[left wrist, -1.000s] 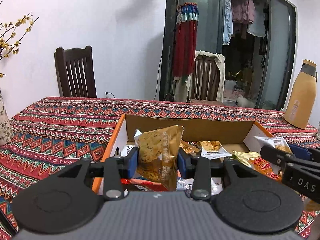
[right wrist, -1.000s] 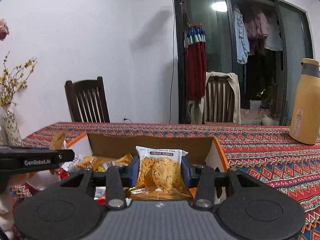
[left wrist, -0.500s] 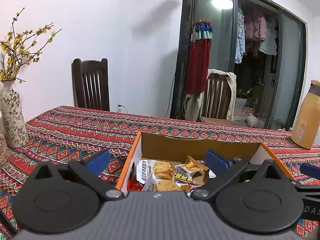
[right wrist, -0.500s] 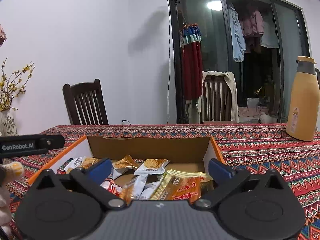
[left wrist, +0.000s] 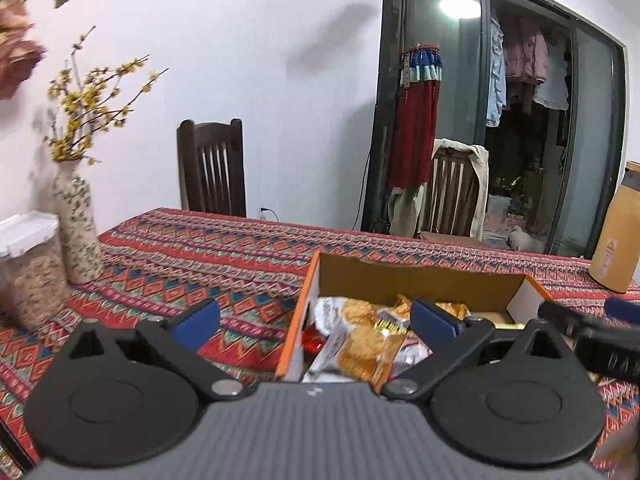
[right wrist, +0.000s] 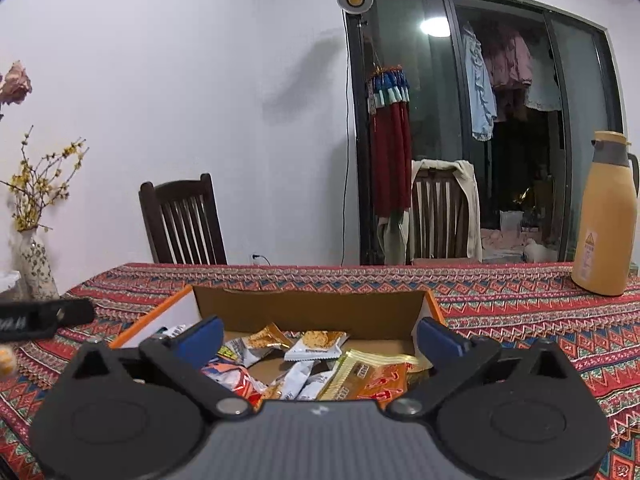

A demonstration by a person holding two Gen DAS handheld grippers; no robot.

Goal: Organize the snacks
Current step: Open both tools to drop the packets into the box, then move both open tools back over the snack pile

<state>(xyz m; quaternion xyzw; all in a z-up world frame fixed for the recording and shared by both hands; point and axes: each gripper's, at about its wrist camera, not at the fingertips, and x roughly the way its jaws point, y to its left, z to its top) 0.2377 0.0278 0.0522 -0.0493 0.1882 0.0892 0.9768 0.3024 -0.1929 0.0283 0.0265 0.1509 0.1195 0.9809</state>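
Observation:
An open cardboard box with orange rims (left wrist: pixel 420 282) (right wrist: pixel 308 310) sits on the patterned tablecloth and holds several snack packets. A cracker packet (left wrist: pixel 362 350) lies near its left wall. A gold and red packet (right wrist: pixel 370 376) and a white cracker packet (right wrist: pixel 316 344) lie inside too. My left gripper (left wrist: pixel 314 320) is open and empty, raised over the box's left wall. My right gripper (right wrist: pixel 320 338) is open and empty above the box. The right gripper shows at the right edge of the left wrist view (left wrist: pixel 592 328).
A flowered vase (left wrist: pixel 76 228) and a clear lidded canister (left wrist: pixel 28 264) stand at the table's left. A tan thermos jug (right wrist: pixel 606 216) stands at the back right. Two wooden chairs (left wrist: pixel 212 168) (right wrist: pixel 444 208) stand behind the table.
Both grippers let go of their cracker packets into the box and opened wide. Both have since lifted and drawn back; the left one shifted left.

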